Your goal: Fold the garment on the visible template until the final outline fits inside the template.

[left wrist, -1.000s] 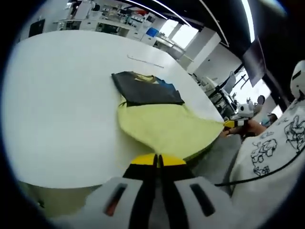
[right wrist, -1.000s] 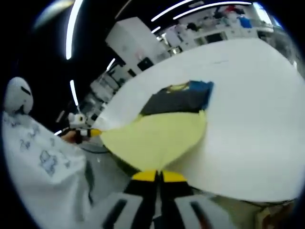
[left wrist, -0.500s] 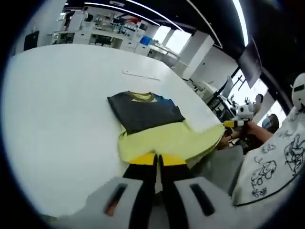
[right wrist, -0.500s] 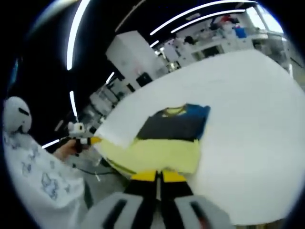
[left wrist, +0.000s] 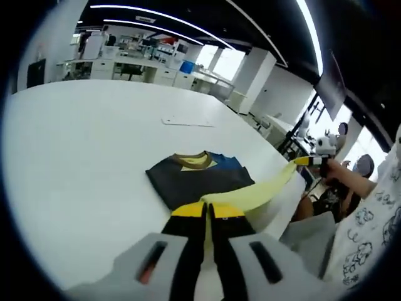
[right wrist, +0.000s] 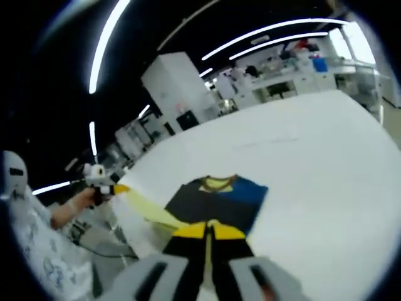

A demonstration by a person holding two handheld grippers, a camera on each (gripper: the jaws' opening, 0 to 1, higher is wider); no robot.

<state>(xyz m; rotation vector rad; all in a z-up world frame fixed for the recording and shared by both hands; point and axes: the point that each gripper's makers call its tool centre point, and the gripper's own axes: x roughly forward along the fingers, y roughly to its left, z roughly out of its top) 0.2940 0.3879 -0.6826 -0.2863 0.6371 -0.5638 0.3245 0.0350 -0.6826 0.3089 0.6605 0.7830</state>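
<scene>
Both claws, left and right, pinch the garment's lifted yellow hem.

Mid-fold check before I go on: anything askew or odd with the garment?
Nothing damaged. The yellow hem is lifted, stretched taut between both tongs, left and right, above the dark folded part on the white table.
</scene>
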